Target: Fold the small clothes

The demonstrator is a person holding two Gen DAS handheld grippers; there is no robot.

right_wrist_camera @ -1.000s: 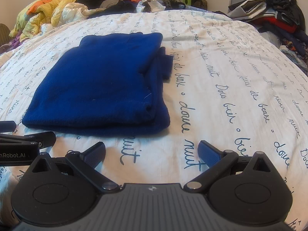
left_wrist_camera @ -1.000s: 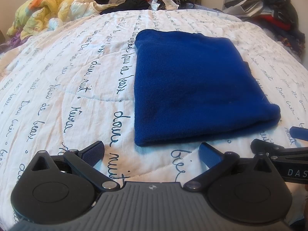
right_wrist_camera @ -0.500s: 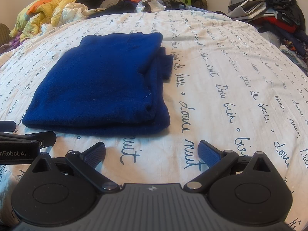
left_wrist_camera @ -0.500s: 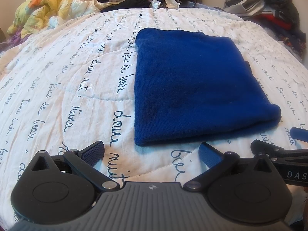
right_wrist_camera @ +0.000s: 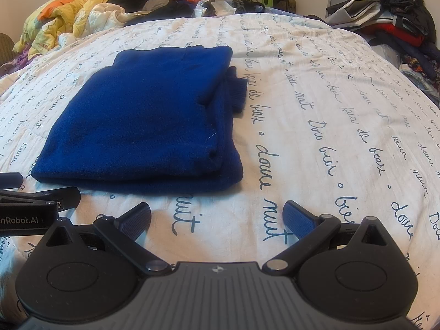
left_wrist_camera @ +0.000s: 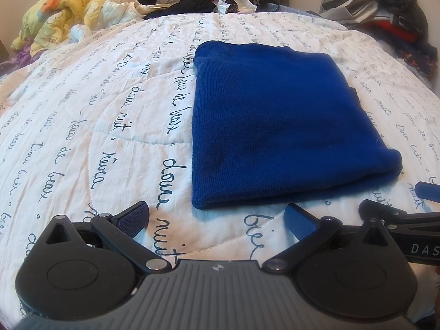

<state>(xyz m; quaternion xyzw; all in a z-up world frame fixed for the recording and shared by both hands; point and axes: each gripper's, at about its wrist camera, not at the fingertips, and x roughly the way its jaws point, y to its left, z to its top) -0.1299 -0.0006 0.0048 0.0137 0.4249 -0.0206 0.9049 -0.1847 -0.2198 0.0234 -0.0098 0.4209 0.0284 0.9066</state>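
Blue knit garment lies on the bed, on a white quilt printed with script. It sits ahead of both tools, well inside the quilt, touching neither tool.

Garment is already a compact, layered rectangle. Stacked edges show along its right side in the right wrist view, where a ribbed cuff pokes out past the stack. Near edge is a thick rounded fold.

Left tool: fingers spread, nothing between them, resting just short of the garment's near-left corner. Right tool: likewise released and empty, just short of the near-right corner. Each tool's tip shows at the edge of the other's view, so they sit side by side.

Step, as I judge it: folding of this piece looks finished or nearly so; tools stand off after a fold. Next move probably either tucks the stray cuff under the stack or lifts the bundle aside. A tuck would call for the right tool to reach along the right edge. A lift would want both tools under the near fold, pinching all layers so the stack does not slide apart.

Orientation: long axis seems to run away from the tools, toward the clutter of bedding and clothes at the far end; fisheye makes this uncertain. Folded edge faces the tools.
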